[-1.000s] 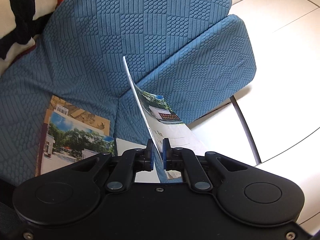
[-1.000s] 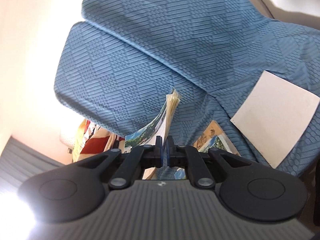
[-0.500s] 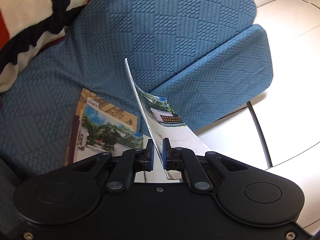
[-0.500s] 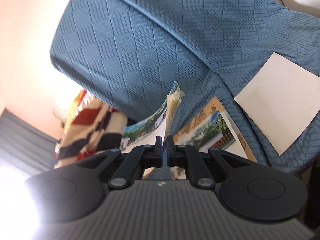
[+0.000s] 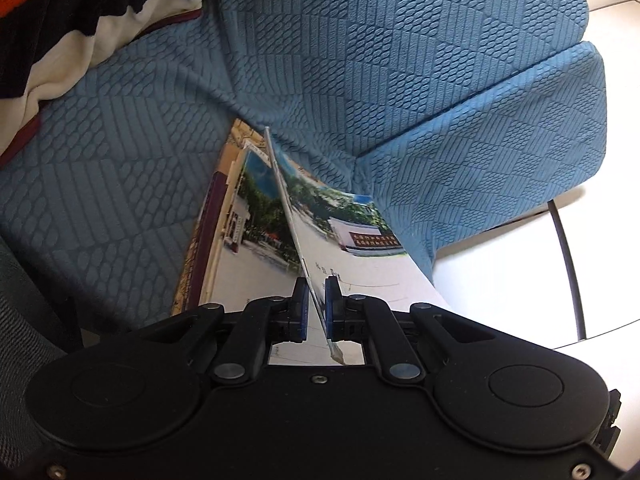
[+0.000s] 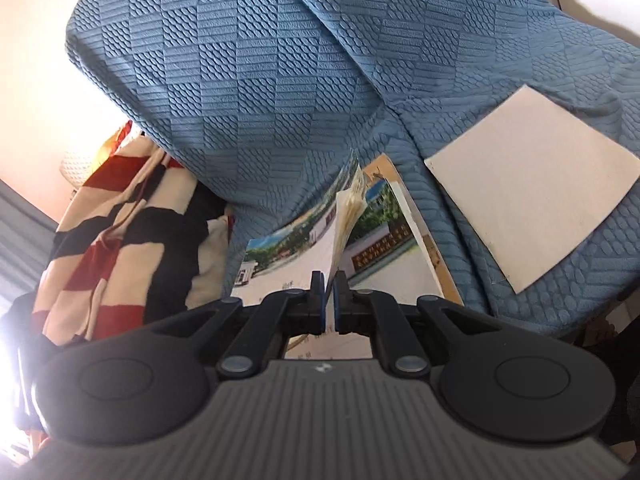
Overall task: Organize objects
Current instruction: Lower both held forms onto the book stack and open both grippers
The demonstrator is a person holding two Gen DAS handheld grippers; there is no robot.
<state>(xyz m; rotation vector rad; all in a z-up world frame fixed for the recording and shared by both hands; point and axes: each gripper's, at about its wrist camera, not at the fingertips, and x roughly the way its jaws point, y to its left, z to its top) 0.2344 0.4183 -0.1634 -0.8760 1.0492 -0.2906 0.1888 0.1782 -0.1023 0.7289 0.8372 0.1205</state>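
The left tool (image 5: 316, 304) points downward toward the seat, its two blue pads clamped on a thin photo booklet (image 5: 344, 248) that stands on edge between them. The right tool (image 6: 329, 300) is tilted down the same way, pads pressed together on the fanned page edges of a second booklet (image 6: 348, 208).

Around both tools spreads a blue textured sofa cover (image 5: 360, 60), with a back cushion rising at the far side. A striped red, black and cream blanket (image 6: 120, 220) lies bunched to the left, touching the cover. A blank pale card (image 6: 532, 196) rests flat on the seat to the right (well apart from the booklets). White floor tiles (image 5: 520, 264) show beyond the cushion edge.

Under the held booklets, a stack of books (image 5: 236, 224) lies flat on the seat; its top cover shows trees, a paved yard and a gate building.
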